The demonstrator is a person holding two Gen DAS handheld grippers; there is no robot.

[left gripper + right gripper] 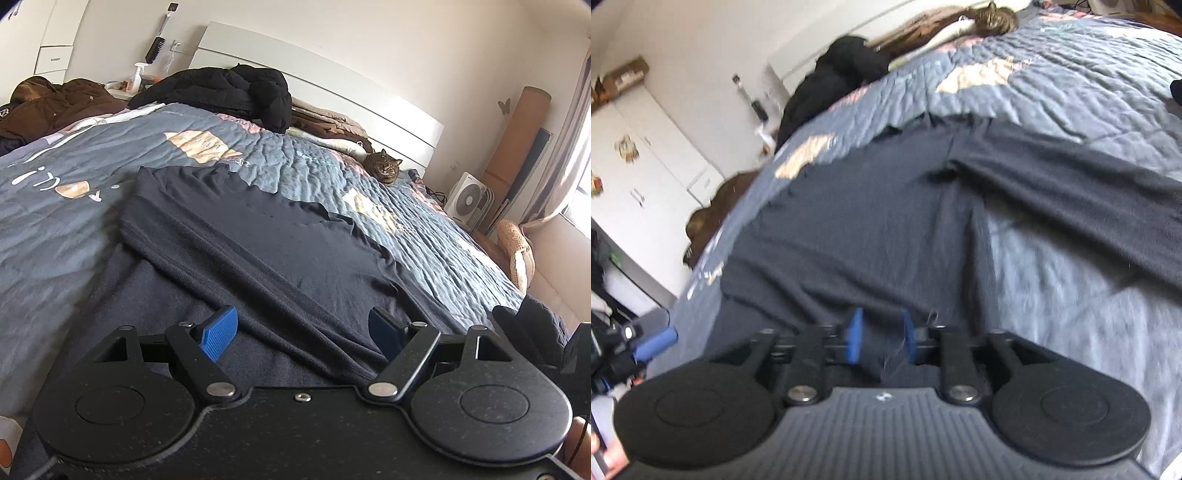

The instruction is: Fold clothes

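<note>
Dark shirt [266,236] mid-quilt [74,229], margins bare

The dark shirt [280,251] is soft matt knit cloth, finely ribbed and lying in shallow creases. Under it the quilt [74,221] is puckered, stitched cloth, blue-grey with a dull finish (its tan patches look printed, not sewn on). At twelve o'clock from the shirt, a black jacket [236,92] shows a faint sheen on padded, quilted fabric. The headboard [332,85] is smooth, painted white, slightly satin. At two o'clock sits a cat [384,168] with short striped fur. The left gripper [303,332] has matt black speckled plastic arms, bright metal pivot pins and ridged blue pads [219,334]. The right gripper [881,341] has a grooved grey plastic body.
</note>
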